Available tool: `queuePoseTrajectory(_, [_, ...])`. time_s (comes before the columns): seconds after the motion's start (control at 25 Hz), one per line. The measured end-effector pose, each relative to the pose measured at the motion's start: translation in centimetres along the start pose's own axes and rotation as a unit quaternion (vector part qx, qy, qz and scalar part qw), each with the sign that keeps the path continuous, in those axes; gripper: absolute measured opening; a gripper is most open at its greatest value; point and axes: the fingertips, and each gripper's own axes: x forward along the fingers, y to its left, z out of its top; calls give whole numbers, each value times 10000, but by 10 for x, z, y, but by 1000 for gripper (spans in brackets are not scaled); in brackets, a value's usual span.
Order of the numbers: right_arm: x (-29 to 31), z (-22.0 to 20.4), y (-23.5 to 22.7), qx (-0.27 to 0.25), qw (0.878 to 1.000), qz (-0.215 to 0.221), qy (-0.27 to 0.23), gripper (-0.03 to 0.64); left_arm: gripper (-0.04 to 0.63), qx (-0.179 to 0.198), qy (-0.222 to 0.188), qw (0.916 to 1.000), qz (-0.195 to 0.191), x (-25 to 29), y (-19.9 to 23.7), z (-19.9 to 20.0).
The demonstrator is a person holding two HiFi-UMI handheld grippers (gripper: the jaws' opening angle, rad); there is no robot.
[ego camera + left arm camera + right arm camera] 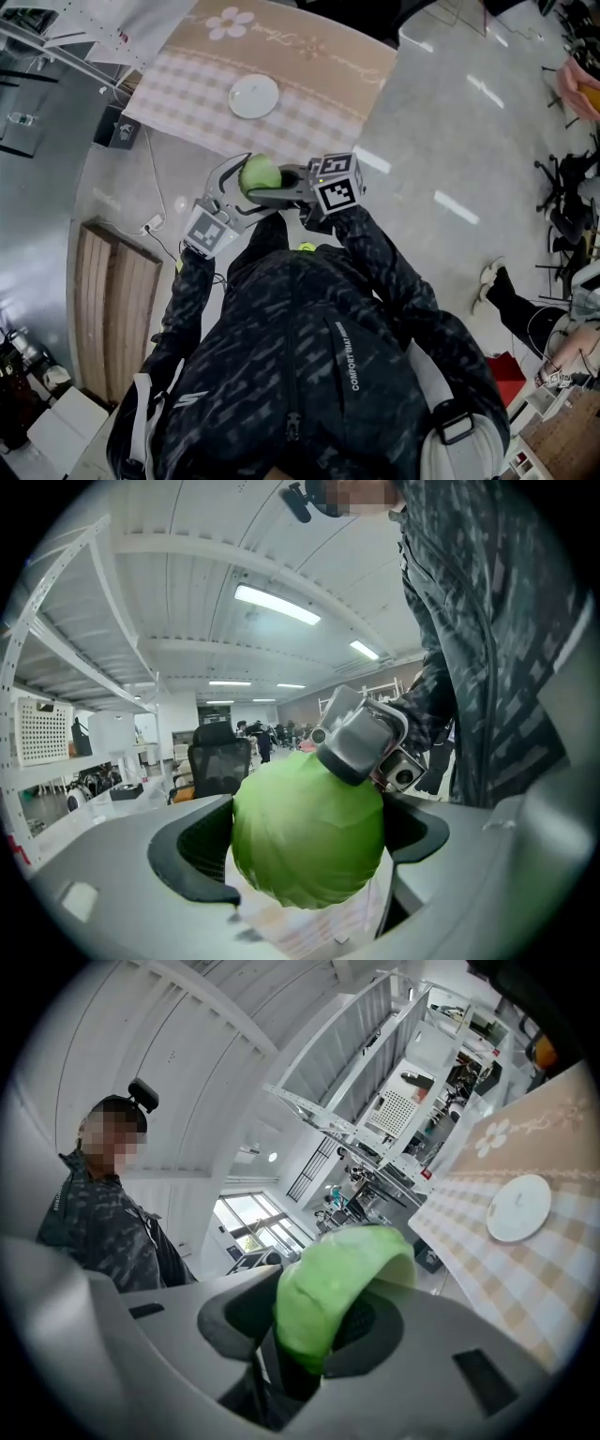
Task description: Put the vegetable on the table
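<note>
Left tool [309, 850] closed on the green cabbage [307, 829], pads pressing both flanks; right tool [314, 1326] clamped on the same head from the opposite side, its tip on the cabbage's upper right in the left gripper view; cabbage held in the air over the grey floor [422, 141], just short of the worktop [178, 108]; checked cloth [309, 103] covers it; white plate [254, 96] near its middle.

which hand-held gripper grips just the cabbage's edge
The right hand-held gripper: it pinches a thin edge of the cabbage; the left hand-held gripper spans its round body.
</note>
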Motion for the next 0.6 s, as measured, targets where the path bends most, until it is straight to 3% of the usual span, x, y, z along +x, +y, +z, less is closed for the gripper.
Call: queuePoseTrajectory(0.6, [24, 53, -90, 346, 9989, -315, -69, 121, 466, -5, 114, 9992, -388, 21, 95, -33])
